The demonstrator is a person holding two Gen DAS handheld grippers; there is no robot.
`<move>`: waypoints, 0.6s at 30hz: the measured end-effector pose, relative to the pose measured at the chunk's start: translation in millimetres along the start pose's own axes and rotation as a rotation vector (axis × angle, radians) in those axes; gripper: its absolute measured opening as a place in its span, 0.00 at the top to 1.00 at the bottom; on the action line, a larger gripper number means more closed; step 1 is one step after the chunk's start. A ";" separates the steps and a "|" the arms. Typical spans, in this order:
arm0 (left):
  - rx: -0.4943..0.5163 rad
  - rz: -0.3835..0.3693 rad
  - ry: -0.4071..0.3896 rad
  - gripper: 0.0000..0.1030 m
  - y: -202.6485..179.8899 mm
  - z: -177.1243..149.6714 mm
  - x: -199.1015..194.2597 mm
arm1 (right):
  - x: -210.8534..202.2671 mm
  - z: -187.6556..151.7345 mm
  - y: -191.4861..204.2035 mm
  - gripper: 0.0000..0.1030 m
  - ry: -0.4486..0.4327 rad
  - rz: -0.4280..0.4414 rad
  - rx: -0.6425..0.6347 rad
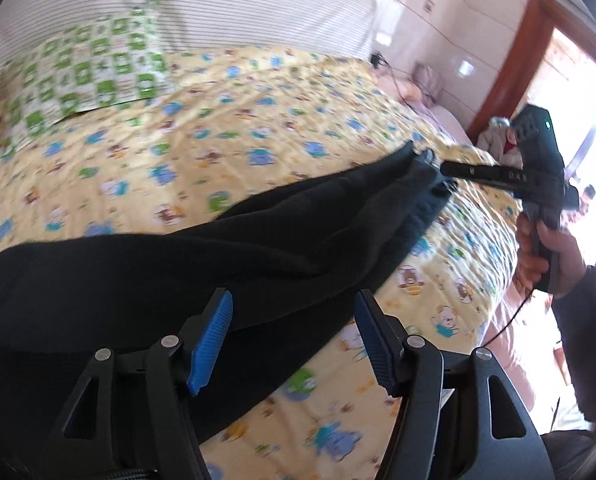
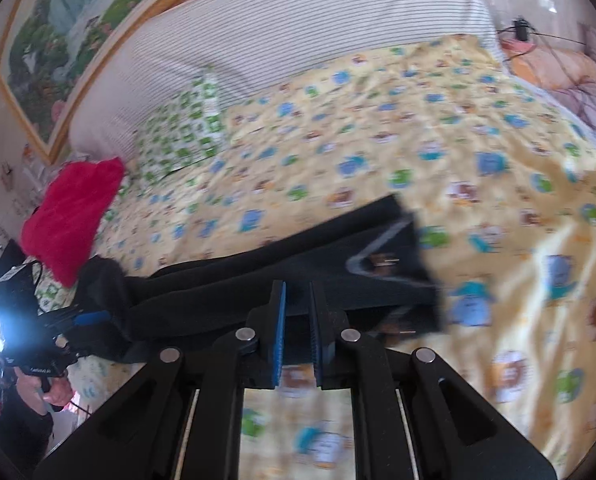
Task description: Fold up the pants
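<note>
Black pants lie stretched in a long band across the yellow patterned bedspread. My left gripper is open, its blue pads on either side of the pants' near edge. In the left wrist view my right gripper is at the far end of the pants and seems closed on the fabric. In the right wrist view the right gripper has its jaws nearly together over the edge of the pants, which bear a grey V mark. The left gripper shows at the far left end.
A green-and-white checked pillow and a striped white headboard cushion lie at the head of the bed. A red cloth sits at the bed's left edge. A pink quilt lies at the far right. A doorway is to the right.
</note>
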State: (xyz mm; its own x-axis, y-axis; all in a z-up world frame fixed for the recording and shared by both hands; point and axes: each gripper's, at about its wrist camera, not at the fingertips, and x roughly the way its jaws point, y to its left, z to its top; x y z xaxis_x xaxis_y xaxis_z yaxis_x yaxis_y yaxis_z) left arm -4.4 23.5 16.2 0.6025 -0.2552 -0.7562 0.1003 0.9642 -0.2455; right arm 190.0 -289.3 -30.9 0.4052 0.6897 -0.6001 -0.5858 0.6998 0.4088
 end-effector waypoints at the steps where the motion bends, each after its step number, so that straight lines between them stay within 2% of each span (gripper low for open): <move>1: -0.015 0.013 -0.011 0.38 7.2 -1.8 -5.4 | 5.0 -0.5 8.7 0.88 0.008 0.013 -0.011; 8: -0.127 0.097 -0.069 0.35 60.9 -17.9 -40.7 | 38.8 -1.4 61.2 0.87 0.056 0.100 -0.066; 10: -0.169 0.118 -0.084 0.35 78.9 -22.4 -51.5 | 49.1 -1.4 76.3 0.73 0.075 0.116 -0.078; 11: -0.188 0.131 -0.091 0.34 87.5 -24.3 -56.7 | 54.0 -1.9 84.6 0.53 0.084 0.124 -0.087; 12: -0.209 0.144 -0.099 0.34 96.4 -26.0 -62.4 | 56.4 -2.4 90.5 0.43 0.083 0.134 -0.098; 18: -0.308 0.246 -0.143 0.32 150.4 -34.0 -97.7 | 77.8 -2.7 130.7 0.43 0.112 0.193 -0.161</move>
State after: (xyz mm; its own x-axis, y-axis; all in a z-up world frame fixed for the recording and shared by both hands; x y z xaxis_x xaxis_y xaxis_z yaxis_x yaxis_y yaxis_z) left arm -75.2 191.0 32.5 0.6853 0.0134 -0.7281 -0.2884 0.9231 -0.2544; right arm 143.0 -144.7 -26.0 0.2006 0.7763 -0.5976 -0.7522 0.5129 0.4136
